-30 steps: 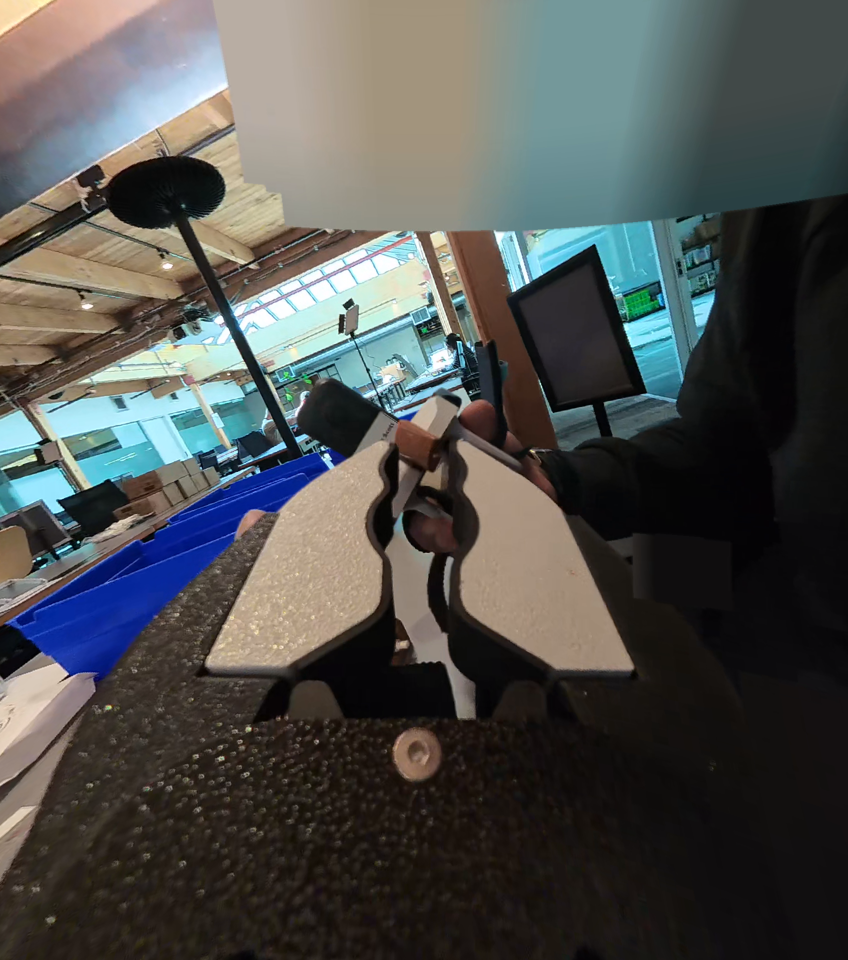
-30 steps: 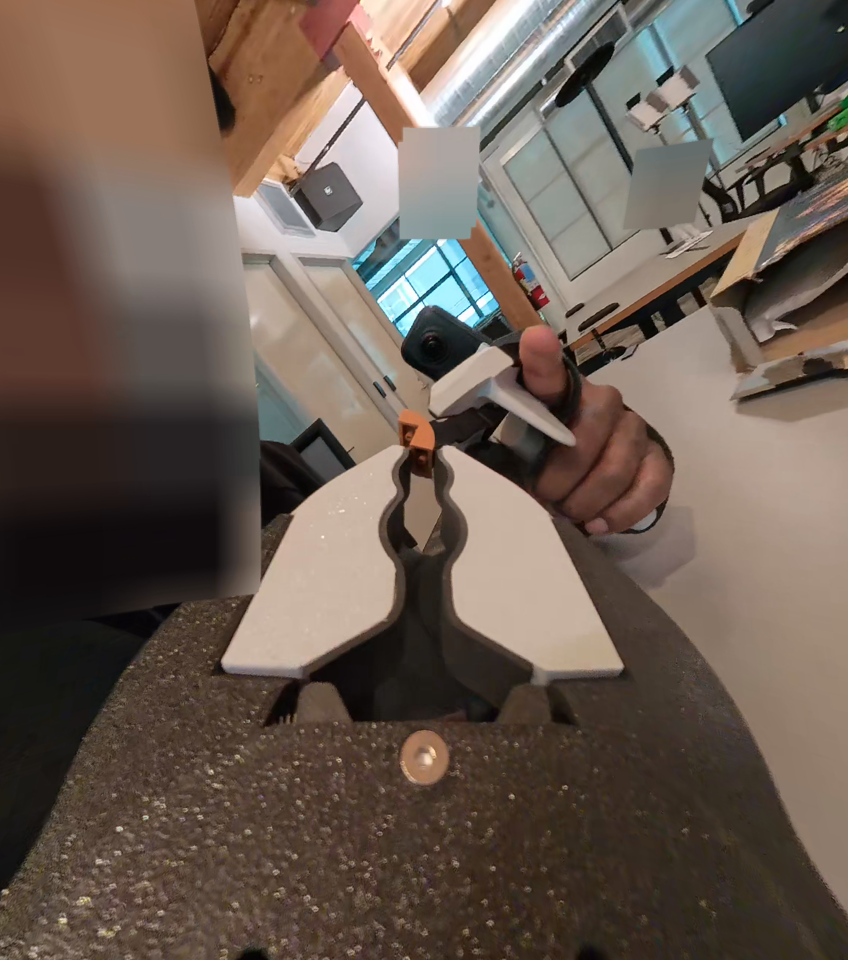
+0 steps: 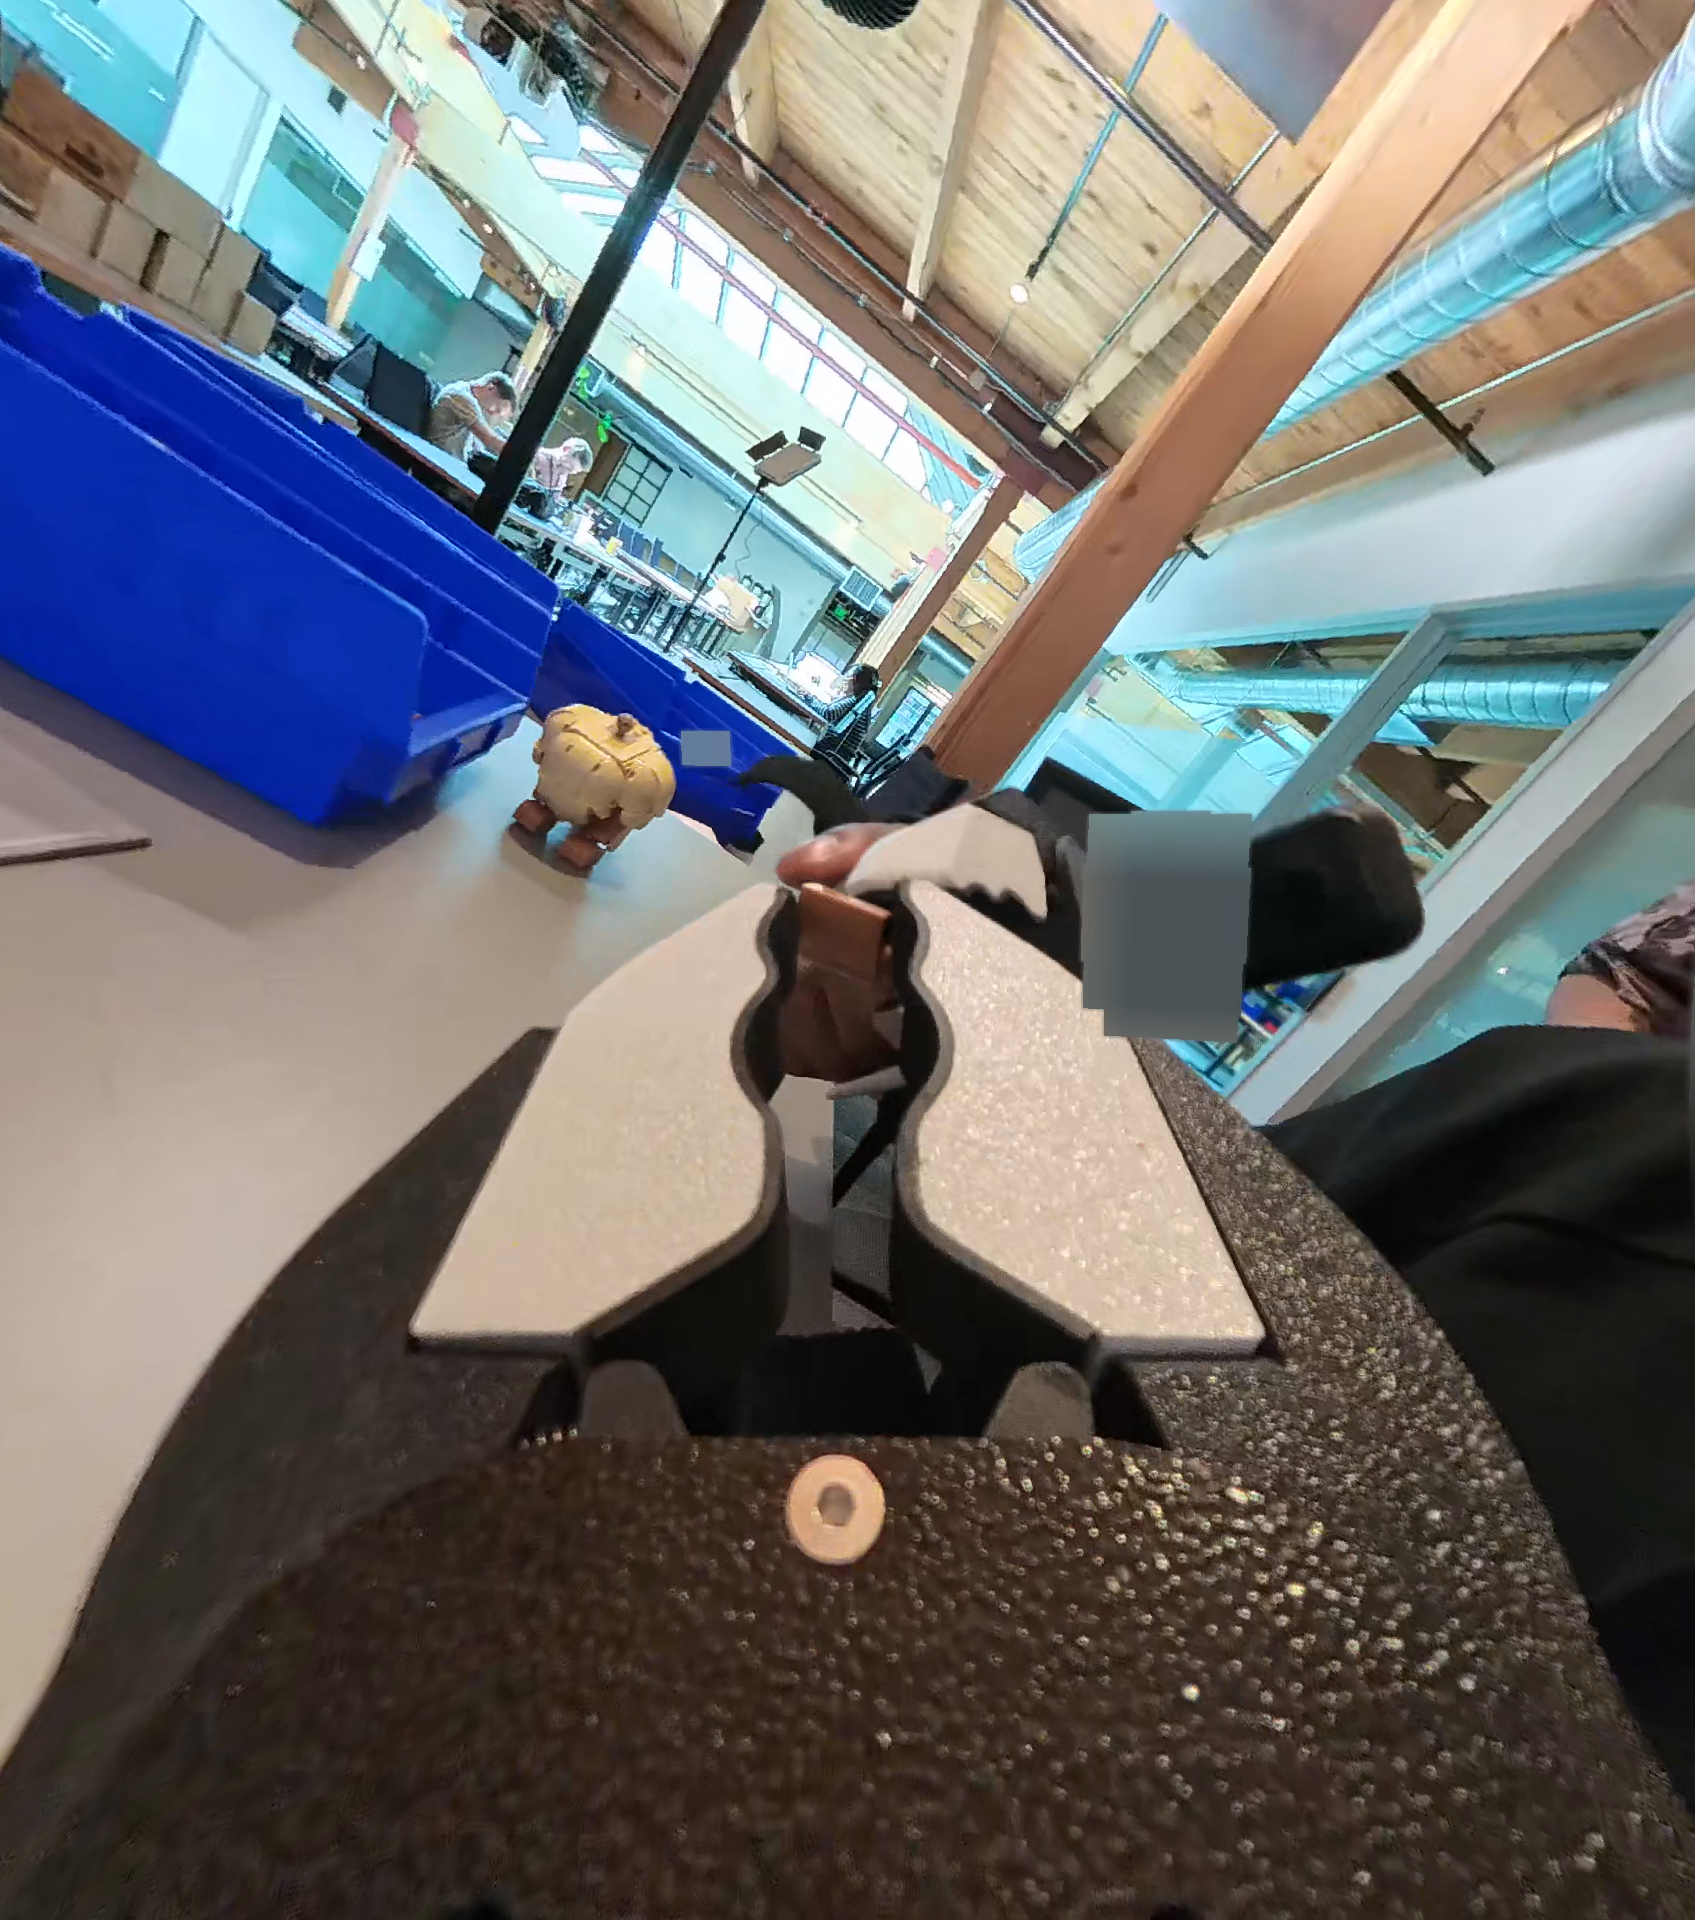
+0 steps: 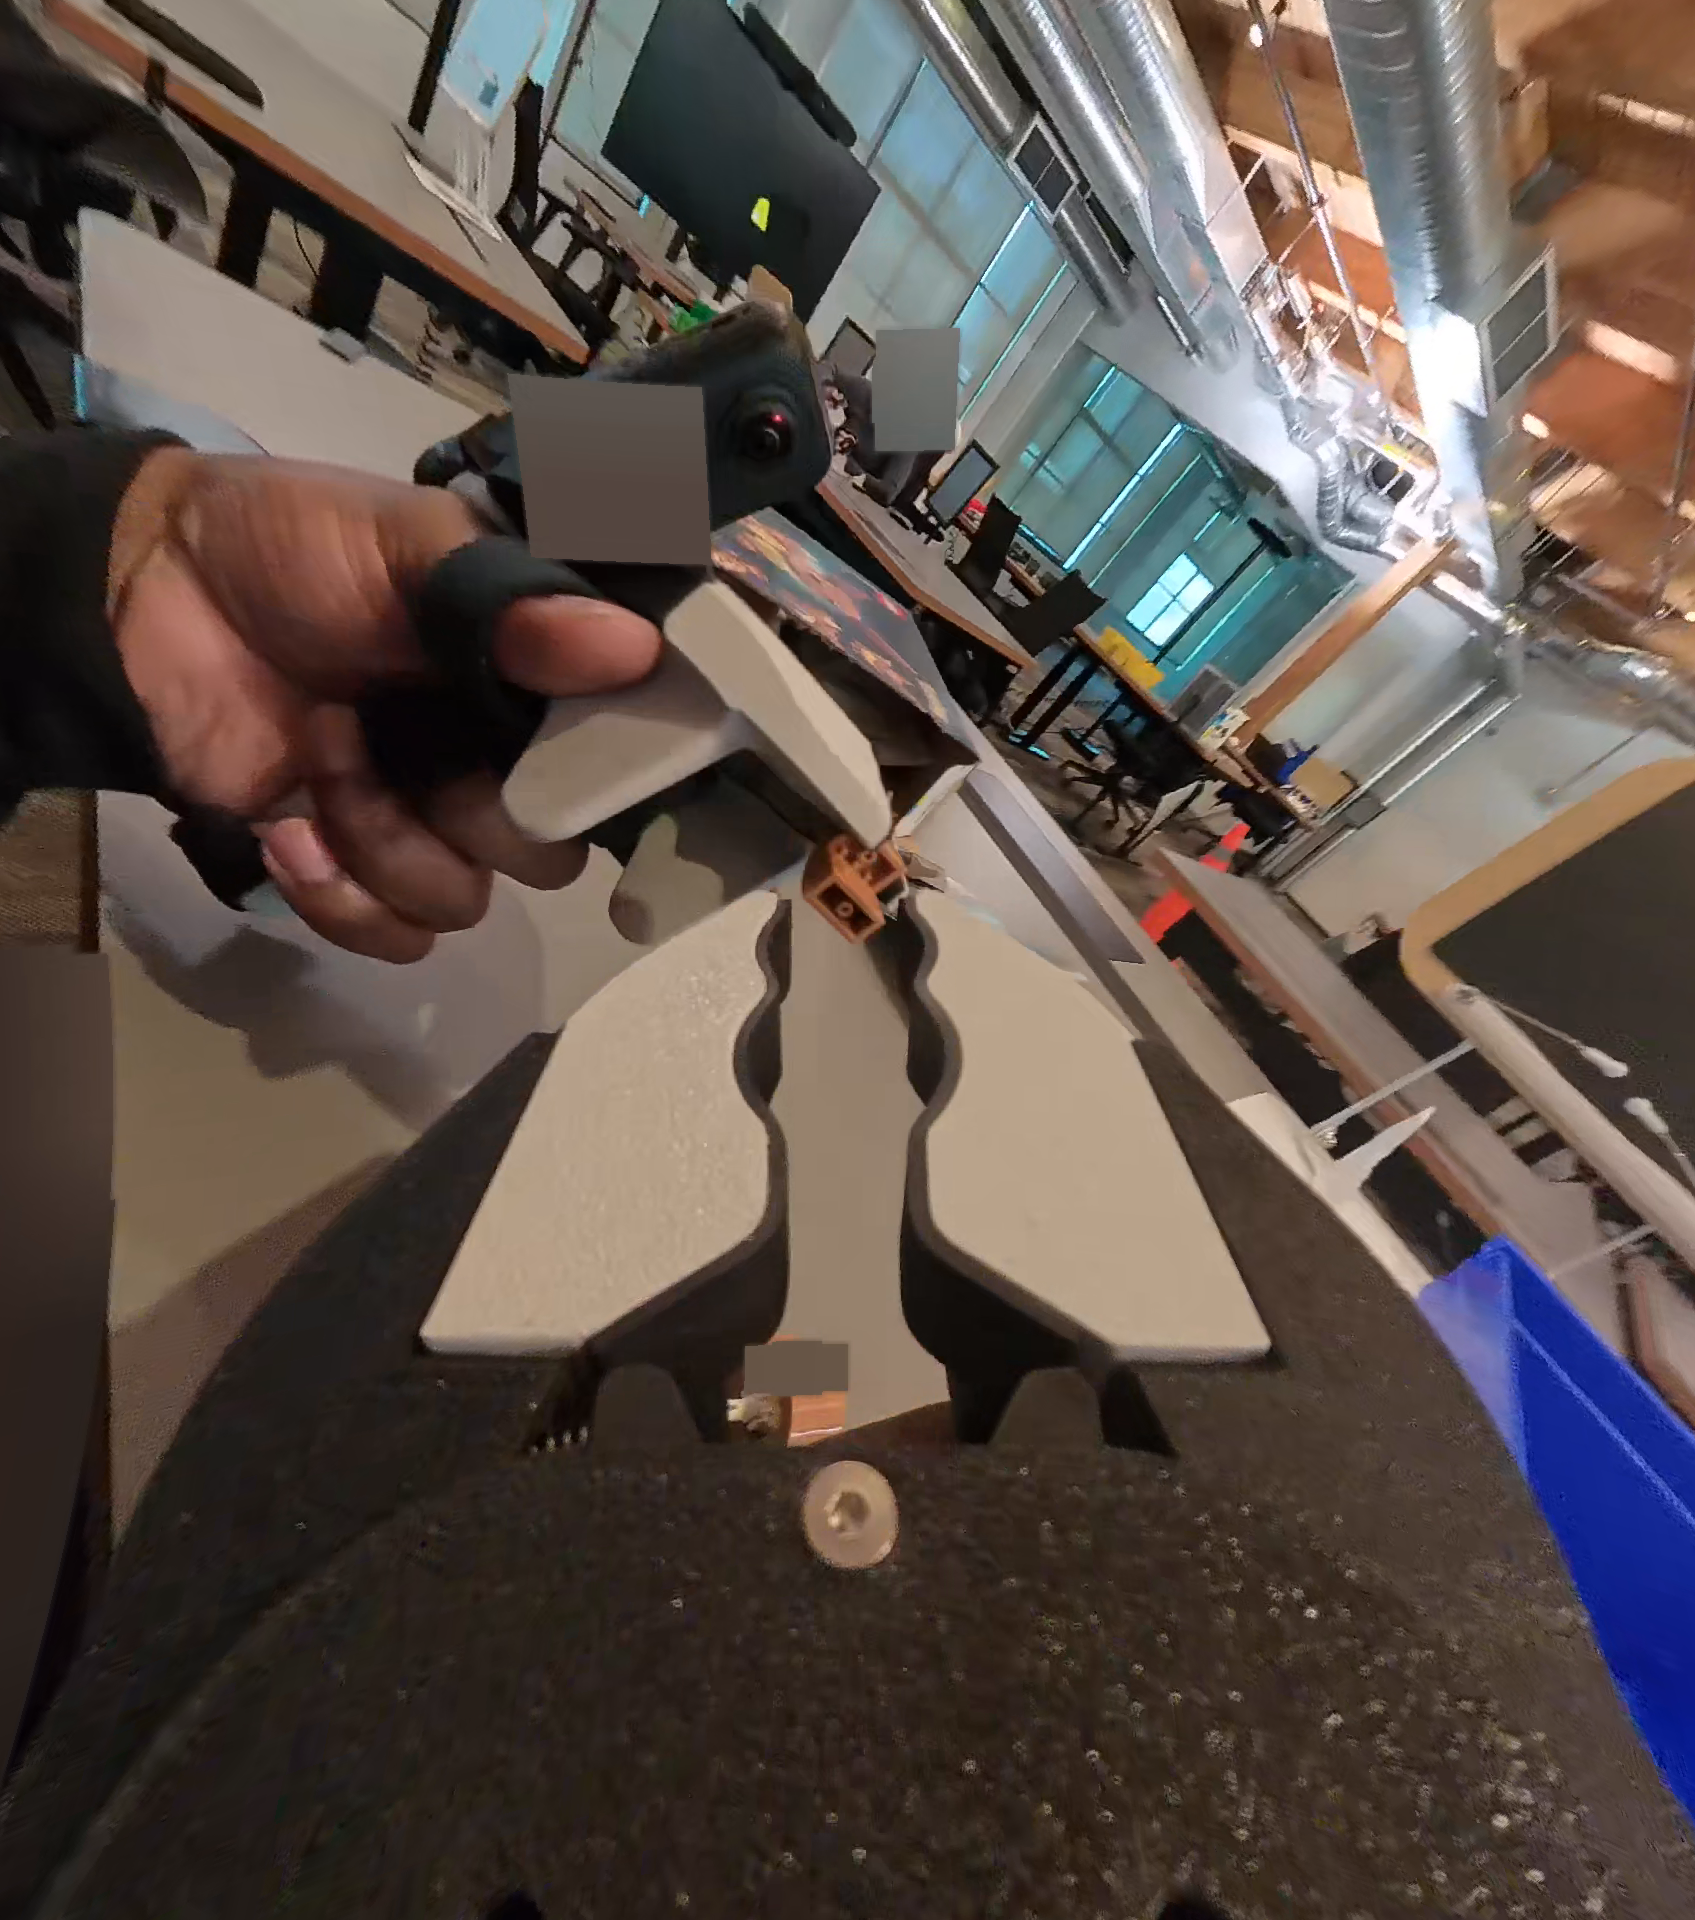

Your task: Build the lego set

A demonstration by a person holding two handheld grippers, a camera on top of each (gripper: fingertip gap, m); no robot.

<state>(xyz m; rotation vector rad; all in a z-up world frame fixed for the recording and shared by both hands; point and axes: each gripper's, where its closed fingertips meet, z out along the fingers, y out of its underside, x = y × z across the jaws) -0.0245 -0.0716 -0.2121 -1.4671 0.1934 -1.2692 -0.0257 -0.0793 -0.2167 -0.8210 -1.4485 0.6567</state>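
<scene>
Brown toy brick (image 3: 838,935): clamped between the fingertips of the left gripper (image 3: 841,920), raised above the grey tabletop (image 3: 199,1091). Both grey fingers (image 3: 635,1122) press on its sides. In the right wrist view the same brick (image 4: 848,883) appears at the tip of the left gripper (image 4: 858,847), whose handle is held by a hand (image 4: 323,675) in a black sleeve.

Right gripper (image 4: 843,925): fingers parted with nothing between the pads. The brick sits just beyond its fingertips, close to the right-hand finger (image 4: 1061,1143); contact cannot be determined. In the left wrist view the right gripper's grey fingers (image 3: 957,862) show just beyond the brick, with a fingertip of the holding hand (image 3: 817,857) to their left.

Surroundings, left wrist view: a cream toy figure with brown feet (image 3: 599,784) stands on the tabletop, far and to the left of the brick. Blue bins (image 3: 147,592) stand on the far left side, near the figure.

Surroundings, right wrist view: a blue bin edge (image 4: 1653,1507) lies near, on the right. A black panel with a wooden rim (image 4: 1632,935) stands beyond it.
</scene>
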